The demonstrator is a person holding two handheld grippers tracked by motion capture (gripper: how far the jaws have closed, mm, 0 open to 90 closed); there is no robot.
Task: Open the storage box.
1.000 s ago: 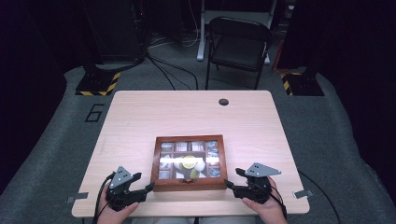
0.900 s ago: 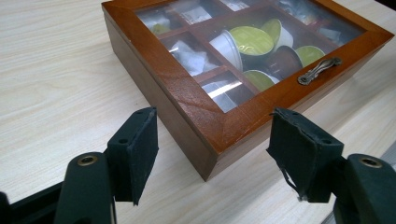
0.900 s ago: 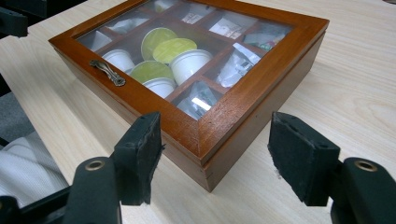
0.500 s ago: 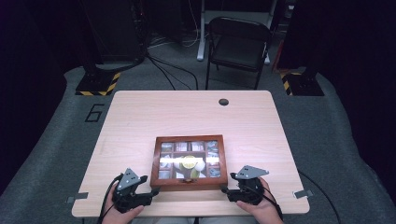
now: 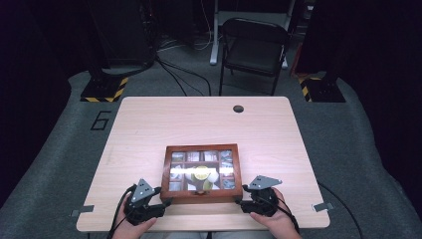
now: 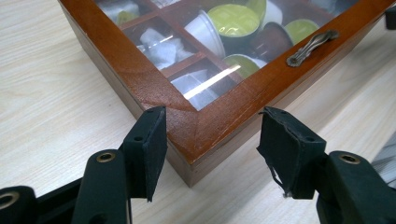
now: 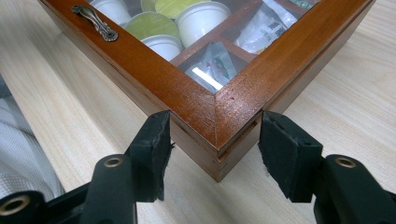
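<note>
A wooden box (image 5: 202, 170) with a glass lid lies on the table (image 5: 149, 124), close to the near edge and about midway along it, well short of the round hole (image 5: 238, 108) at the far side. The left gripper (image 5: 158, 203) sits at the box's near left corner, the right gripper (image 5: 243, 201) at its near right corner, each in a hand that comes in over the near edge. In the left gripper view (image 6: 212, 140) the jaws straddle the corner: the left pad (image 6: 156, 144) lies against the box's side face, the right pad (image 6: 285, 149) stands at the front face, touching or a hair off, I cannot tell which. These jaws have just been closing and are as narrow as the corner lets them, so the left gripper holds the box. In the right gripper view (image 7: 215, 149) the jaws have also just been closing, with the other corner between them; the left pad (image 7: 156, 149) touches the front face and the right pad (image 7: 280, 149) meets the side face just under the lid seam, so this gripper holds the box too. Through the glass show white and green-topped pods (image 6: 229, 21) and pale sachets (image 7: 212, 65) in wooden compartments. A small metal handle (image 6: 310, 46) is fixed to the front rail of the lid, midway between the two held corners. The box lies flat and its lid is down
</note>
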